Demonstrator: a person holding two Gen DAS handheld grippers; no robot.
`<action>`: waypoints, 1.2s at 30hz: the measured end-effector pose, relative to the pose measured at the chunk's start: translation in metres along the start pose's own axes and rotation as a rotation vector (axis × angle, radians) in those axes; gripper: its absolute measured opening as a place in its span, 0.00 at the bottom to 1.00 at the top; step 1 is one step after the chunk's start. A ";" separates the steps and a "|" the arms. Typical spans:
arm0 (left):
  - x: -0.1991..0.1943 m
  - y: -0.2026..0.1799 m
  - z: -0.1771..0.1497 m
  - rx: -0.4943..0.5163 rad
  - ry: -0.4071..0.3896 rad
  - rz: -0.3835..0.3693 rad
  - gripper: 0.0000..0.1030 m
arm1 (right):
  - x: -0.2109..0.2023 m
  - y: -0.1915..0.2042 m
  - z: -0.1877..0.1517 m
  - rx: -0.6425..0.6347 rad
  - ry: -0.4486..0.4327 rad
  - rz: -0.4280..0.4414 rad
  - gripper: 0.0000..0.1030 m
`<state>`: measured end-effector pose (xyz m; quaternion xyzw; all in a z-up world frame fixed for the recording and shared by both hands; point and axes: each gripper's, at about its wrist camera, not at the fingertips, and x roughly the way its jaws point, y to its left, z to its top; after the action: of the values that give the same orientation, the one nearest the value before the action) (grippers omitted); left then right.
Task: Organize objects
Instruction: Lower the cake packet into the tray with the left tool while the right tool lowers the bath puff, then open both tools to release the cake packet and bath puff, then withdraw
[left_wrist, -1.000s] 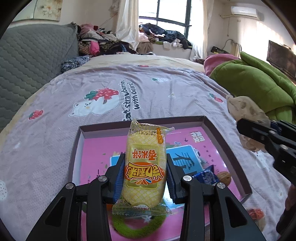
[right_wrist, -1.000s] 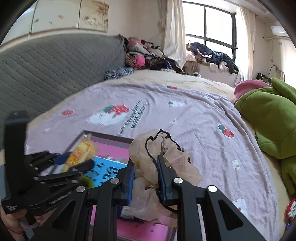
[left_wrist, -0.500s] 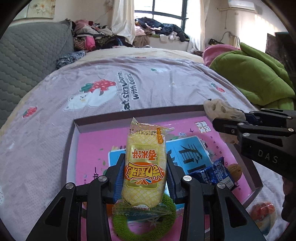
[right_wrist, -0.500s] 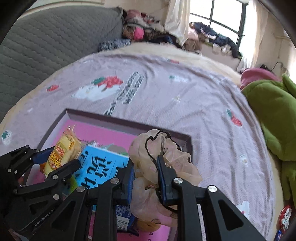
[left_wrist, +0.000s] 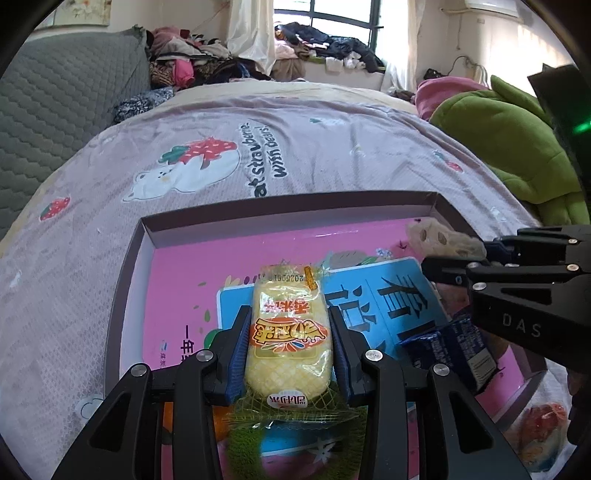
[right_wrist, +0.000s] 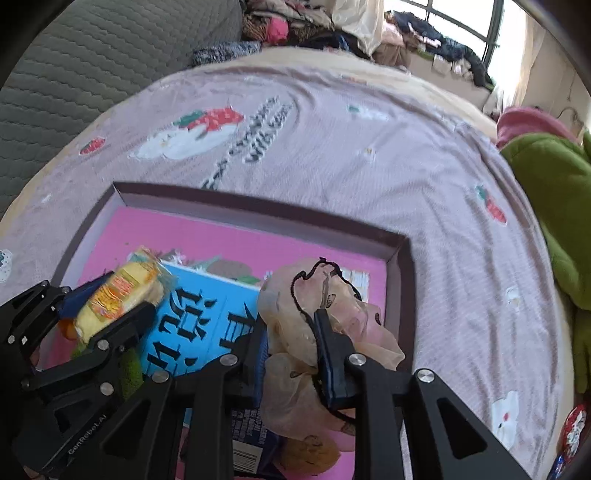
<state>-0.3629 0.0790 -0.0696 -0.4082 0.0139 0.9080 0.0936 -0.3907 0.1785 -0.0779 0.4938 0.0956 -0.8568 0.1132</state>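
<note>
Snack packet (left_wrist: 289, 343), a yellow wafer-like bar in clear wrap with orange Chinese lettering and a printed number string at its far end, sits clamped between the blue pads of the left gripper (left_wrist: 288, 343) above the pink-floored box lid (left_wrist: 288, 206). On the lid floor a blue panel (left_wrist: 384, 306) carries large black Chinese characters. The bedspread (left_wrist: 332, 147) reads "eat strawberrie. with bears." beside a bear-and-strawberry print.

The right gripper (right_wrist: 291, 350) is clenched on a beige gauzy scrunchie with a black cord (right_wrist: 317, 295); its side is marked "DAS" in the left wrist view. A dark blue snack pack (left_wrist: 454, 350) lies near the lid's right wall, and a green ring (left_wrist: 243, 443) lies under the left gripper.

Compared with a second ago, both grippers sit lower and closer to the lid, and the scrunchie, then outside the right wall, now hangs over the lid's far right corner.

The lid's far left portion is bare pink floor; its low walls stand clear all round the far edge.
</note>
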 end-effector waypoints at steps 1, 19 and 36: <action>0.000 0.000 -0.001 0.000 0.000 0.001 0.39 | 0.002 -0.001 -0.001 0.009 0.005 0.003 0.24; -0.003 0.000 0.001 0.023 0.018 0.023 0.52 | 0.001 -0.008 -0.003 0.032 0.037 0.028 0.41; -0.031 0.003 0.006 0.018 -0.005 0.023 0.62 | -0.047 -0.004 -0.005 0.053 -0.079 0.037 0.49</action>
<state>-0.3481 0.0719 -0.0424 -0.4051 0.0262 0.9098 0.0869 -0.3646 0.1884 -0.0392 0.4642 0.0590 -0.8756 0.1194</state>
